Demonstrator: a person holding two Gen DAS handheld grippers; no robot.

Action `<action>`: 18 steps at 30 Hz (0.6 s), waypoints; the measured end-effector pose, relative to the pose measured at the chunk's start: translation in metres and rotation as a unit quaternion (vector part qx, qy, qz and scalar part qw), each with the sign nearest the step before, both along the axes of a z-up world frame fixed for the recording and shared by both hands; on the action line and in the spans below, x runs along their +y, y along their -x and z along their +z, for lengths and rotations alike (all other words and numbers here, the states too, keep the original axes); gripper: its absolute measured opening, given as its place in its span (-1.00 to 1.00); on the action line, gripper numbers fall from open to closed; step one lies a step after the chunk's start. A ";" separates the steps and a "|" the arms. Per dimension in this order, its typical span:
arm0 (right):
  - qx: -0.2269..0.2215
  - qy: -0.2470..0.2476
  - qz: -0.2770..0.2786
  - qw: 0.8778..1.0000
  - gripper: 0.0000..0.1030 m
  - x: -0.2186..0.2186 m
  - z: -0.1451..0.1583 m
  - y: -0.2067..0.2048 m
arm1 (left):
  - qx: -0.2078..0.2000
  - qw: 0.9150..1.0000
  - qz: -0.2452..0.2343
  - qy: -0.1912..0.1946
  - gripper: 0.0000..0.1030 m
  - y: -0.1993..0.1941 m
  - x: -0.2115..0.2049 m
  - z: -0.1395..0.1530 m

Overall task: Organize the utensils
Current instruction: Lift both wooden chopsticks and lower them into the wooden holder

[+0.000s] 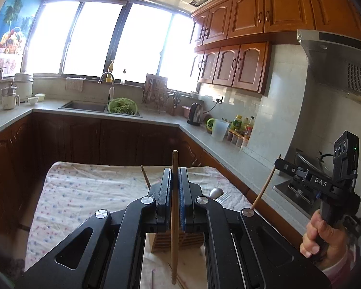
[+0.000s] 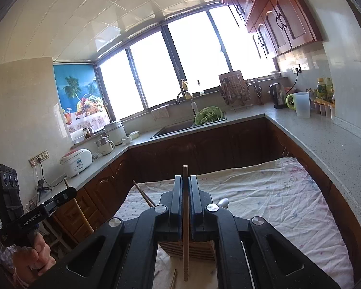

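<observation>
While your left gripper (image 1: 175, 175) and right gripper (image 2: 185, 183) each clench one chopstick (image 1: 174, 207) upright above the wooden holder (image 2: 187, 249), neither is stowed; loose chopsticks (image 2: 173, 280) remain below, a spoon (image 1: 216, 192) ahead.

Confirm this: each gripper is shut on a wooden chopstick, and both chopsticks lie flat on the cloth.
One slip: the chopsticks don't lie flat. The left gripper holds its chopstick upright above the cloth, as the left wrist view shows; the right gripper does likewise with its chopstick.
</observation>
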State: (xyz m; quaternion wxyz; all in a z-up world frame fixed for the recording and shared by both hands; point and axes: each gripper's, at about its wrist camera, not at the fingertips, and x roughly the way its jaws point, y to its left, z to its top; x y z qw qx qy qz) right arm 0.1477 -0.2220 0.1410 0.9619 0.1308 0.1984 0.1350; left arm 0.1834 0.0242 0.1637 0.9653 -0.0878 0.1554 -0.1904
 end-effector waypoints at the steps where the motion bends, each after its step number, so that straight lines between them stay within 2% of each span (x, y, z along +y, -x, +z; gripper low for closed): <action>1: -0.006 -0.002 -0.003 1.000 -0.91 -0.001 0.005 -0.005 | -0.007 1.000 0.002 0.001 -0.92 -0.005 0.000 0.005; 6: -0.036 -0.005 -0.019 0.999 -0.91 -0.005 0.027 -0.028 | -0.038 0.999 0.018 0.013 -0.91 -0.031 -0.002 0.027; 10: -0.045 -0.007 -0.032 0.998 -0.91 -0.009 0.033 -0.051 | -0.050 0.998 0.037 0.016 -0.91 -0.054 -0.005 0.028; 14: -0.036 -0.008 -0.034 0.999 -0.91 -0.009 0.021 -0.071 | -0.050 0.997 0.054 0.026 -0.91 -0.074 -0.005 0.012; 18: -0.020 -0.007 -0.035 0.999 -0.91 -0.007 -0.003 -0.080 | -0.041 0.996 0.069 0.036 -0.91 -0.086 -0.005 -0.011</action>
